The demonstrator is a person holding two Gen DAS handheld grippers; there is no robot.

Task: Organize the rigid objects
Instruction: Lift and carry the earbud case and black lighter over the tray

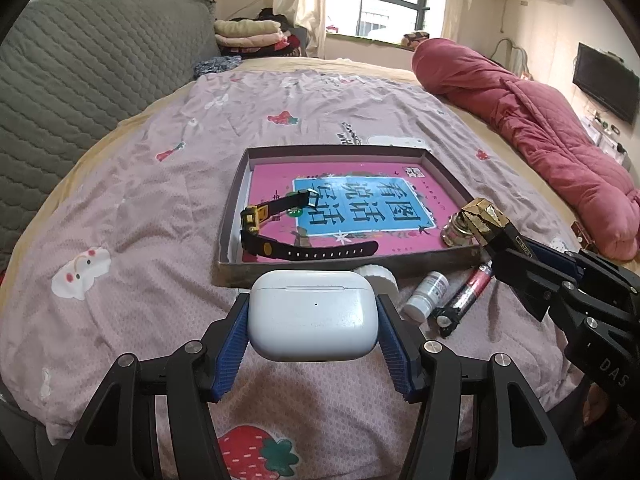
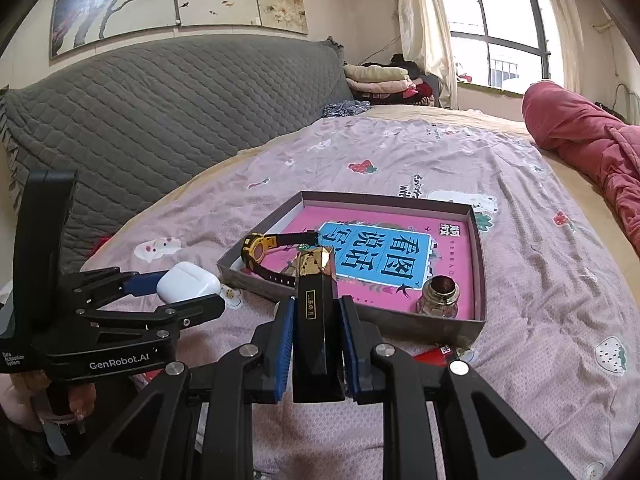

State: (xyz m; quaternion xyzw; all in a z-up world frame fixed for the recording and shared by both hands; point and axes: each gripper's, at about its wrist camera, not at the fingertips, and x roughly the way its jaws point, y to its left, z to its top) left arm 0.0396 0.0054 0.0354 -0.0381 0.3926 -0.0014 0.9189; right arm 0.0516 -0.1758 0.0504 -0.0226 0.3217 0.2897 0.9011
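My left gripper (image 1: 314,312) is shut on a white earbud case (image 1: 313,314), held just in front of the near wall of a shallow cardboard tray (image 1: 344,270) on the bed. The case also shows in the right wrist view (image 2: 188,282). My right gripper (image 2: 314,320) is shut on a black box with a gold faceted top (image 2: 314,280), held over the tray's near right corner; it shows in the left wrist view (image 1: 486,218). Inside the tray (image 2: 478,280) lie a pink book (image 1: 340,208), a black and yellow watch (image 1: 280,232) and a small glass jar (image 2: 438,296).
In front of the tray on the bedspread lie a small white bottle (image 1: 426,294), a red tube (image 1: 466,294) and a white round lid (image 1: 378,274). A rolled red quilt (image 1: 540,128) lies at the right. A grey padded headboard (image 2: 160,120) stands at the left.
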